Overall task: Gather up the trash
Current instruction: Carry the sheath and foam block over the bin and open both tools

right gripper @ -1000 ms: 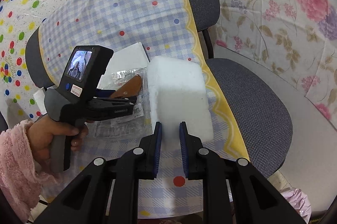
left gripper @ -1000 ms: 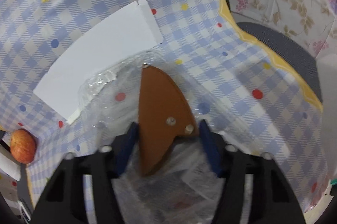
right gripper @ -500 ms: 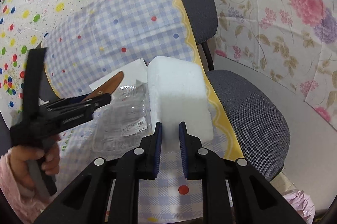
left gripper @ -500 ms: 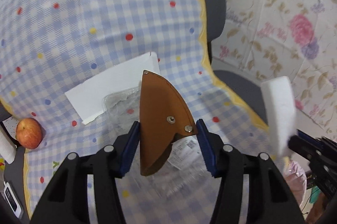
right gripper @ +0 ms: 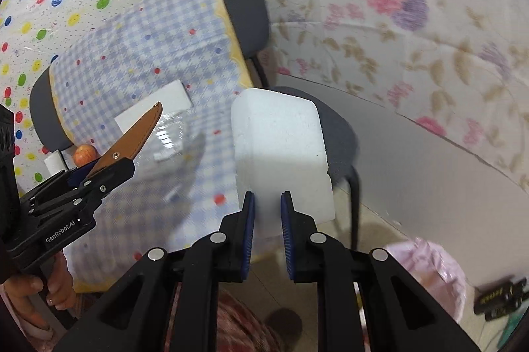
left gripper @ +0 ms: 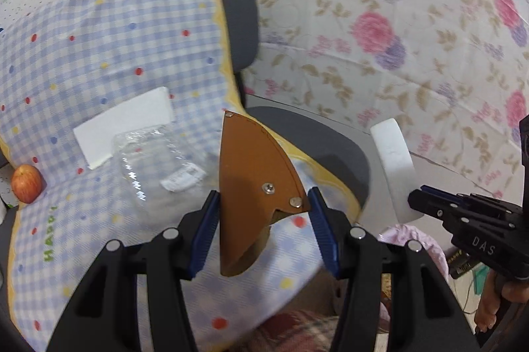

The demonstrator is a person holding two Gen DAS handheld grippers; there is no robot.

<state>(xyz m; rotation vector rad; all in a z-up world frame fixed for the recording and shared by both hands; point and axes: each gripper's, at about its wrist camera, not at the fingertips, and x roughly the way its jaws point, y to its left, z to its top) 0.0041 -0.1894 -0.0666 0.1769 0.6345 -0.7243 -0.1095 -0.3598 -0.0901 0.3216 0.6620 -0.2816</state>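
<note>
Right gripper (right gripper: 267, 213) clamped on white foam block (right gripper: 281, 150), long axis pointing up-frame. Left gripper (left gripper: 264, 229) clamped on brown leather piece (left gripper: 254, 186), tip upward. Pink bin bag (right gripper: 429, 272) at lower right, nearer the right gripper; rim cut off, mouth hard to make out. Clear plastic tray (left gripper: 155, 160) left on checked cloth (left gripper: 99, 61).
</note>
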